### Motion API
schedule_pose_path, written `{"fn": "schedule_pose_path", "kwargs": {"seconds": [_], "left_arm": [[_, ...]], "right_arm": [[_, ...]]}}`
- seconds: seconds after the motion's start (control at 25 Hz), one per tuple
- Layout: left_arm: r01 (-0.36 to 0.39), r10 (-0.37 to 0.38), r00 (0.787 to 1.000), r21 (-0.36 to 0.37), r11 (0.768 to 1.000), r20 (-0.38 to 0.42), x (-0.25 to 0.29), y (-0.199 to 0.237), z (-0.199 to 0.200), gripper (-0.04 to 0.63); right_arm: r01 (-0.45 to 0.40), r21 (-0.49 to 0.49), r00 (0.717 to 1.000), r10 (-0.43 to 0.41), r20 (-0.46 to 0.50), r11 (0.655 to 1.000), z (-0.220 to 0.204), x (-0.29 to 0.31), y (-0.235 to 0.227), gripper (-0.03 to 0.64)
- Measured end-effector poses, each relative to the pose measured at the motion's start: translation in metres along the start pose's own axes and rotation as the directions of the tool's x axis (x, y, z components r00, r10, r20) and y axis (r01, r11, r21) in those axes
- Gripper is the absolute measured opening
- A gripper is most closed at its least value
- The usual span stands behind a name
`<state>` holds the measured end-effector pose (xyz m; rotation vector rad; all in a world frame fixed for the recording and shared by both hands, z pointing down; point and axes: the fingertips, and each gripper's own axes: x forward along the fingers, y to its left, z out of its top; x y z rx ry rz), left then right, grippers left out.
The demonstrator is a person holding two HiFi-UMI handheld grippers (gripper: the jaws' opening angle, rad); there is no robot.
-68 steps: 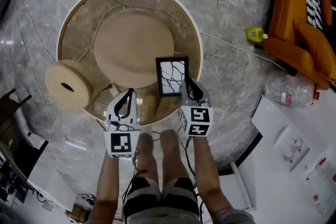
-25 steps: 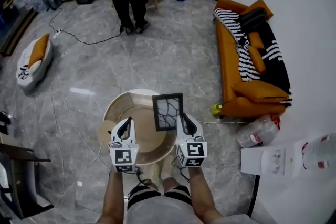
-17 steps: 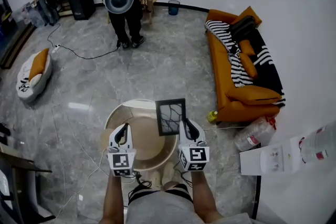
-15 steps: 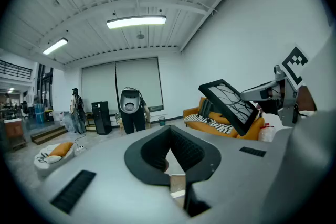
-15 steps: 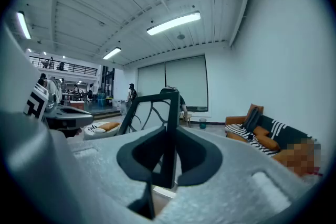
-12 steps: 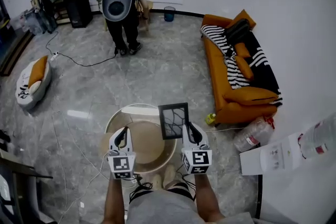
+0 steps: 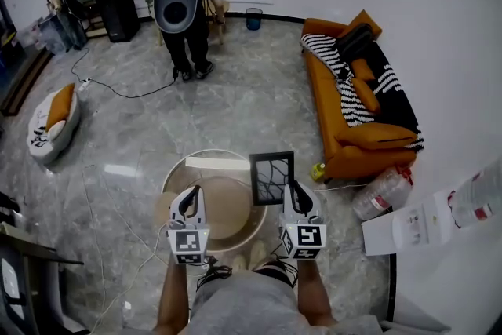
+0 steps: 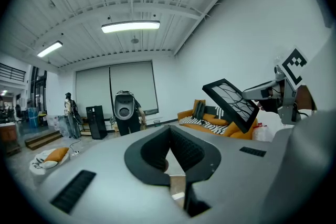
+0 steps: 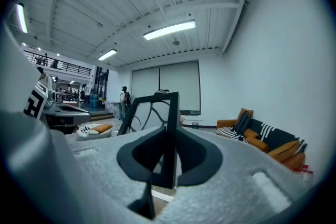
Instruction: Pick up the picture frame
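The picture frame (image 7: 272, 178), black with a white picture of dark branching lines, hangs upright above the round wooden table (image 7: 205, 162). My right gripper (image 7: 292, 189) is shut on its lower right edge. In the right gripper view the frame's edge (image 9: 171, 113) stands clamped between the two dark pads of that gripper (image 9: 169, 140). My left gripper (image 7: 190, 194) is held level to the left of the frame, apart from it, shut with nothing in it. The left gripper view shows that gripper's tips (image 8: 169, 131) meeting, with the tilted frame (image 8: 231, 105) off to the right.
A person (image 7: 180, 8) stands at the far side of the room. An orange sofa (image 7: 361, 118) lines the right wall, with a big water bottle (image 7: 382, 196) and a white box (image 7: 408, 229) nearer. A cushion bed (image 7: 49, 115) and floor cables (image 7: 118, 94) lie on the left.
Both grippers have risen. The frame stood on the table with the right gripper at it; now it hangs clear above it. It has drifted right in the view.
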<state>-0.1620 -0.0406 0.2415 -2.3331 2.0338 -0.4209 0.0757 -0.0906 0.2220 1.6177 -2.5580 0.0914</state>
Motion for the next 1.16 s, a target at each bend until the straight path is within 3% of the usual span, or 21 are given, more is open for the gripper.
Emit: {"fn": "schedule_pose_path", "kwargs": {"seconds": [1.16], "left_arm": [[0.011,-0.011,1.000,-0.027,1.000,-0.003,0.0085,-0.0066,-0.0021,0.017]], "right_arm": [[0.005,-0.009,1.000,-0.005,0.003,1.000,-0.0025,0.0019,-0.0050,0.063]]}}
